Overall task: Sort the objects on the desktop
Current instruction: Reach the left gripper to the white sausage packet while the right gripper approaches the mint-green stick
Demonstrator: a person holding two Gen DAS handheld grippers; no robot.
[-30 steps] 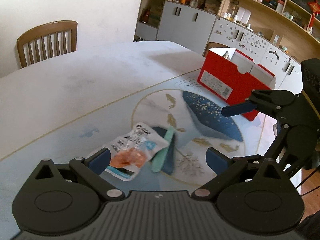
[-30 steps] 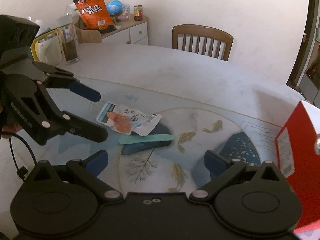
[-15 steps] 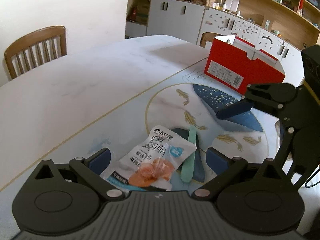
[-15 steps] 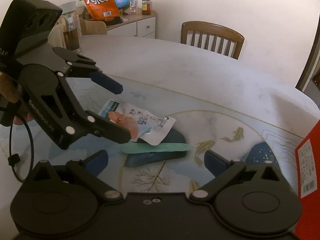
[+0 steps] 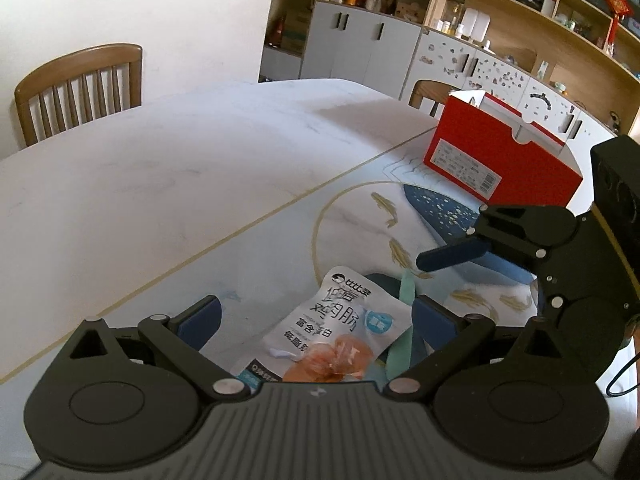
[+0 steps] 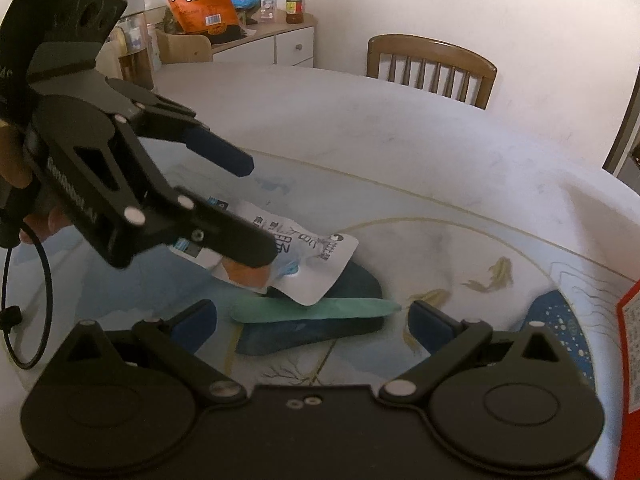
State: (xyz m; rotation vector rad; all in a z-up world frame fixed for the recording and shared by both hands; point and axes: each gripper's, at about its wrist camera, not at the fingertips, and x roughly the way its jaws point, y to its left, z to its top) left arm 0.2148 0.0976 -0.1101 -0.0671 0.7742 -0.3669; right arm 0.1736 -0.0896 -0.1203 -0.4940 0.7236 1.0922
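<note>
The left gripper point(image 5: 316, 320), jaws spread wide, straddles the white snack pouch point(image 5: 340, 328) lying on the table point(image 5: 160, 168). The right gripper point(image 6: 312, 320) gapes empty. The red box point(image 5: 500, 156) sits at two o'clock.
</note>
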